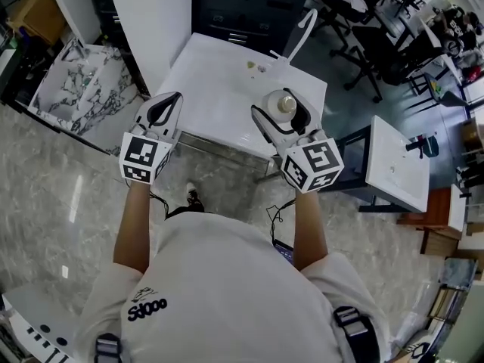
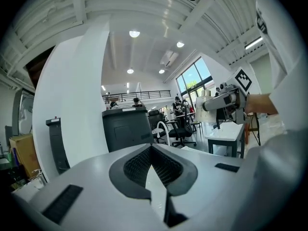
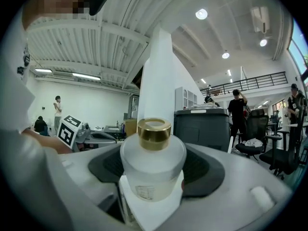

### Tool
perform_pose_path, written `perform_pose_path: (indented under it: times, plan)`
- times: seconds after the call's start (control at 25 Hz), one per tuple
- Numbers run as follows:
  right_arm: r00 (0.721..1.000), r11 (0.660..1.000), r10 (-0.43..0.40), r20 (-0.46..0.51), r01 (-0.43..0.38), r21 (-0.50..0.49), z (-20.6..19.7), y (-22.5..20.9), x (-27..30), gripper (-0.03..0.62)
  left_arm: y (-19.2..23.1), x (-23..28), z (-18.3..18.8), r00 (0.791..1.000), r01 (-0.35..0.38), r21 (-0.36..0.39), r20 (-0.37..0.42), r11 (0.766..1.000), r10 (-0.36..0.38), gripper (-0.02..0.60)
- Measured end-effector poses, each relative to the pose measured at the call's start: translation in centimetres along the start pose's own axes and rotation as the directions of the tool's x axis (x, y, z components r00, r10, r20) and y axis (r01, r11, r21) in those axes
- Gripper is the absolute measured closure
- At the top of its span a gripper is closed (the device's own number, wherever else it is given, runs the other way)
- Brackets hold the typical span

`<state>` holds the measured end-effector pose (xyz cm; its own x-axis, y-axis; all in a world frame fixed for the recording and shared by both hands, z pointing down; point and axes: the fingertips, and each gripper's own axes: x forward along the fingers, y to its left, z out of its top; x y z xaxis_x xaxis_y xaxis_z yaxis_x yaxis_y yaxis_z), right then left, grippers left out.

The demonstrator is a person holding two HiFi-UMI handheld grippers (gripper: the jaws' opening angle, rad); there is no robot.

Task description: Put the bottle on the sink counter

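A frosted white bottle (image 1: 285, 106) with a gold cap stands upright between the jaws of my right gripper (image 1: 283, 118), which is shut on it. It hangs above the near right part of the white sink counter (image 1: 215, 89). In the right gripper view the bottle (image 3: 153, 170) fills the middle between the dark pads (image 3: 204, 170). My left gripper (image 1: 167, 109) is shut and holds nothing, over the counter's near left edge. In the left gripper view its pads (image 2: 163, 165) meet at the tips.
A curved white faucet (image 1: 302, 27) rises at the counter's far right, with small bits (image 1: 254, 67) near it. A white column (image 1: 147, 21) and marble slabs (image 1: 76, 89) are at the left. A small white table (image 1: 397, 161) stands at the right, with office chairs (image 1: 367, 44) behind.
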<state>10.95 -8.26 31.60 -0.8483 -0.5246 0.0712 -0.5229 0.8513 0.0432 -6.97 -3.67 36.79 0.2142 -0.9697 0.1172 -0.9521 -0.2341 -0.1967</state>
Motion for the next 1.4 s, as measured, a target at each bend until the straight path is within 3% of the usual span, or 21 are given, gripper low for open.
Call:
perform_pose_path:
  times: [0.44,1.16,1.4]
  plan:
    - [1.000,0.998,0.019,-0.015,-0.018,0.059,-0.9,-2.2,8.2,0.246,6.6,4.2,-2.5,0.999,-0.011,-0.034,-0.051,0.999,0.010,0.581]
    - [0.996,0.995,0.046,-0.071,-0.040,0.087,-4.0,-2.9,16.8,0.246,12.0,6.4,-7.6,0.992,-0.011,-0.089,-0.122,0.996,0.000,0.581]
    - [0.990,0.991,0.100,-0.097,-0.091,0.096,-5.5,-3.9,20.5,0.246,12.9,7.3,-9.1,0.987,-0.034,-0.107,-0.160,0.994,0.016,0.581]
